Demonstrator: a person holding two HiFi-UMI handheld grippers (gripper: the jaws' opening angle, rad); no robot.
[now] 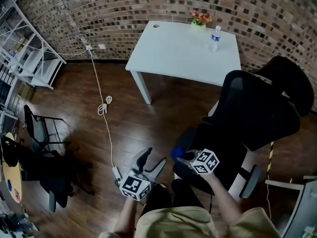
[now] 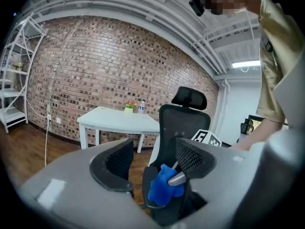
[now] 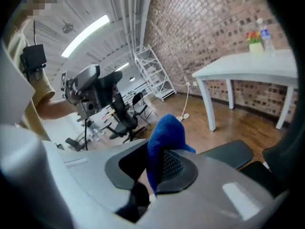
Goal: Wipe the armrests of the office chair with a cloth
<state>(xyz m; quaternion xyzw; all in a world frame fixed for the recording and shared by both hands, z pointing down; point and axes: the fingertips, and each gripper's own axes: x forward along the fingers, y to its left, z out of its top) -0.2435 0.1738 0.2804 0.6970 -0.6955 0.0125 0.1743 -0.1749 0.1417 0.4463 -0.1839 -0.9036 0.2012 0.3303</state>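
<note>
cloth [image 3: 164,137], blue and bunched, is sitting pinched in the right gripper [image 3: 155,162], whose jaws are clamping its lower fold while the rest is sticking up past the tips as a loose peak. in the head view it is lying at the front end of the near armrest [image 1: 187,139] of the black office chair [image 1: 257,108]. the left gripper view is showing it pressed to that pad or just over it, and i am not able to tell which. the left gripper [image 1: 153,160] is hovering beside it with its jaws spread wide and nothing between them, only the chair back showing through the gap. the far armrest [image 1: 251,181] is waiting on the other side of the seat. the cloth is looking light, soft and floppy, so it is likely going to fold under rather than push. i am judging that a grip low on the bunch, leaving a fat pad free, is suiting the wipe. the armrest pad is looking firm and smooth, and an office chair may be swivelling under pressure, so steadying it with the free gripper is seeming wise
</note>
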